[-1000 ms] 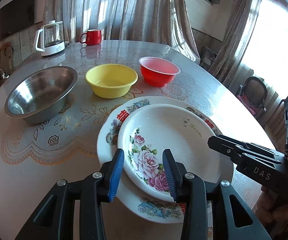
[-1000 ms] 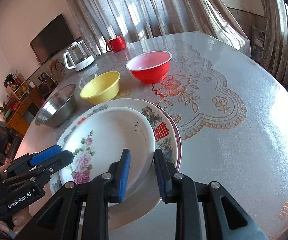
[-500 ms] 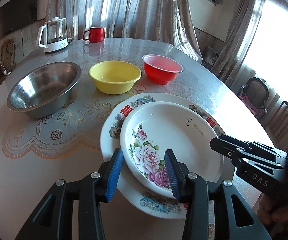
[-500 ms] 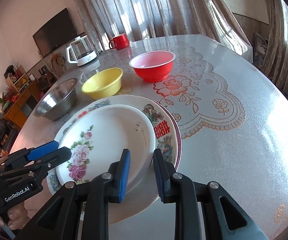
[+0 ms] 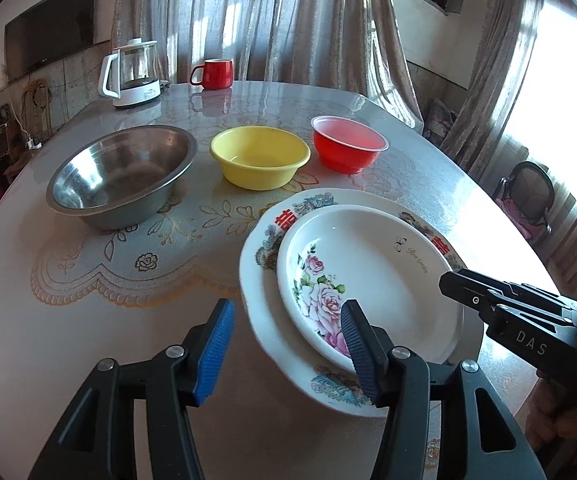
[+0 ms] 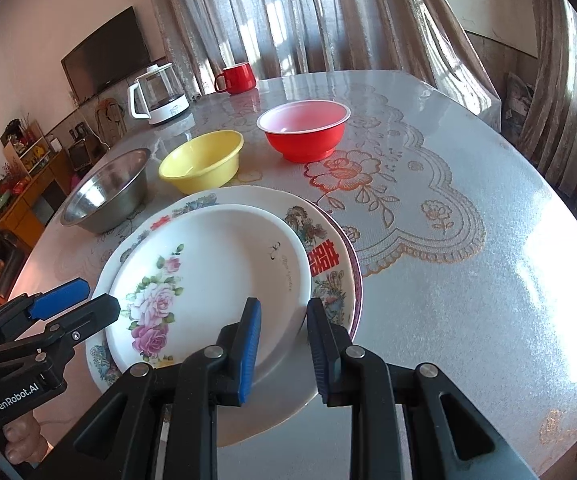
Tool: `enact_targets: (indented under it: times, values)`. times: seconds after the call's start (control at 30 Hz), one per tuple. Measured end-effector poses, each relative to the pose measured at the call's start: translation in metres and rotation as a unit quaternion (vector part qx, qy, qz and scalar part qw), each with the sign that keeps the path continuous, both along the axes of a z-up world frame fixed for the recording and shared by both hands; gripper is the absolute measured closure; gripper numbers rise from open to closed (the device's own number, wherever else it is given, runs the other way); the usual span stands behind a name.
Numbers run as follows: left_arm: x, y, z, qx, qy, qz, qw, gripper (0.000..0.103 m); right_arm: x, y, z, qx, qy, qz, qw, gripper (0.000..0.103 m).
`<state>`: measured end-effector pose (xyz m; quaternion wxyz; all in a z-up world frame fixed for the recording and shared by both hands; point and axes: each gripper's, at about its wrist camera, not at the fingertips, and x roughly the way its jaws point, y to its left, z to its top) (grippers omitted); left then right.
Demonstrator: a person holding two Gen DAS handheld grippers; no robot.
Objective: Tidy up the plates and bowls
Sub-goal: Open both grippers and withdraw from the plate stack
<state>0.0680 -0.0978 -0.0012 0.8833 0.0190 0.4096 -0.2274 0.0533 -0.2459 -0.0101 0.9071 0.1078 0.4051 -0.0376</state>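
Below, we see our left gripper (image 5: 284, 344), jaws just widened, straddling the stacked plates' (image 5: 368, 280) near rim untouched. Our right gripper (image 6: 282, 344) pinches the rose plate's (image 6: 208, 280) edge.

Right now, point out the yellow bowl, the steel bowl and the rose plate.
yellow bowl (image 5: 259, 157): left wrist view, inside bottom.
steel bowl (image 5: 120, 170): left wrist view, inner floor.
rose plate (image 6: 224, 264): right wrist view, white centre.
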Motion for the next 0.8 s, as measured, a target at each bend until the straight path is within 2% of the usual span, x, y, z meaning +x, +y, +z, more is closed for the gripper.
enact_targets:
  times: [0.33, 0.8]
  values:
    - [0.003, 0.021, 0.000, 0.001, 0.002, 0.031, 0.9995, 0.044, 0.003, 0.004, 0.011, 0.020, -0.017, 0.002, 1.000, 0.075]
    - [0.019, 0.056, -0.014, -0.007, 0.036, 0.072, 0.9967, 0.042, 0.034, 0.041, 0.019, 0.081, -0.018, 0.078, 0.993, 0.075]
